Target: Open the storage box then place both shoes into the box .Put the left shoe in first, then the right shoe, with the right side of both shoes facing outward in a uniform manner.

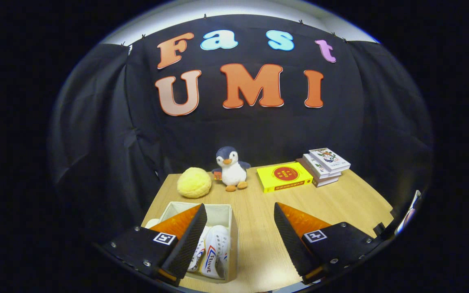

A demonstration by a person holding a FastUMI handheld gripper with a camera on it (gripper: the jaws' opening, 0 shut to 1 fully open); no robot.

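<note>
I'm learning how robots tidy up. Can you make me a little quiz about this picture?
1. True or false: the white shoes are already inside the storage box.
2. What stands between the yellow plush ball and the yellow book? A) a teddy bear B) a toy penguin C) a cup
3. Fill in: the gripper's fingers are spread ____, holding nothing.

Key
1. True: they lie in the open box, partly behind the left finger.
2. B, the toy penguin.
3. Open, over the wooden table.
</note>
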